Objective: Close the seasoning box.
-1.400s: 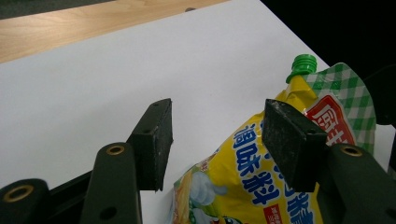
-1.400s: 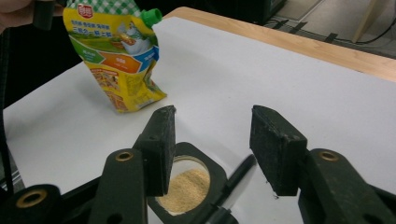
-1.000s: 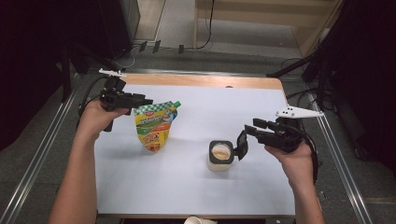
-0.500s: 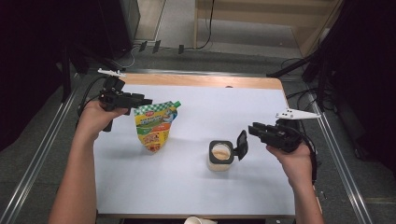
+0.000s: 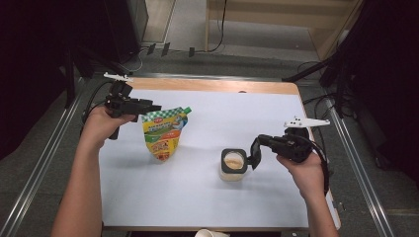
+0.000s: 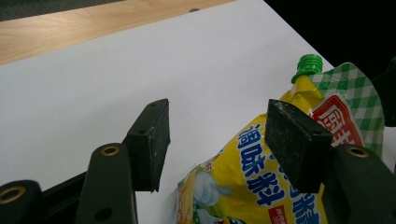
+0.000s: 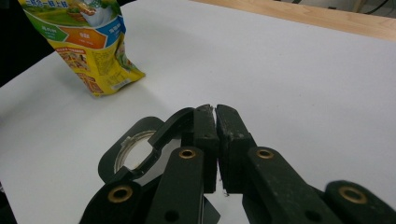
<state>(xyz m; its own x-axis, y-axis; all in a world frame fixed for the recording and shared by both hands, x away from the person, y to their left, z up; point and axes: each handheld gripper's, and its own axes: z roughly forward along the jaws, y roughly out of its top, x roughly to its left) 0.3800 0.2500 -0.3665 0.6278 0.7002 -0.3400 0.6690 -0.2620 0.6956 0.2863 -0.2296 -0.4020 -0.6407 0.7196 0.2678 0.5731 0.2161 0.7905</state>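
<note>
Right gripper (image 5: 257,151) lowered slightly; pouch (image 5: 162,133) spout points up-right.

yellow spout pouch (image 5: 163,132): upright | jar (image 5: 233,167): open, lid (image 5: 255,152) hinged back

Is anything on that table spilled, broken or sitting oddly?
Nothing looks spilled or damaged. The small jar stands upright with its black flip lid swung open beside the right gripper. The yellow sauce pouch stands with its green cap on.

Glossy printed pouch (image 5: 163,133) (plastic cap (image 6: 307,64), seemingly); matt white table (image 5: 207,197).
</note>
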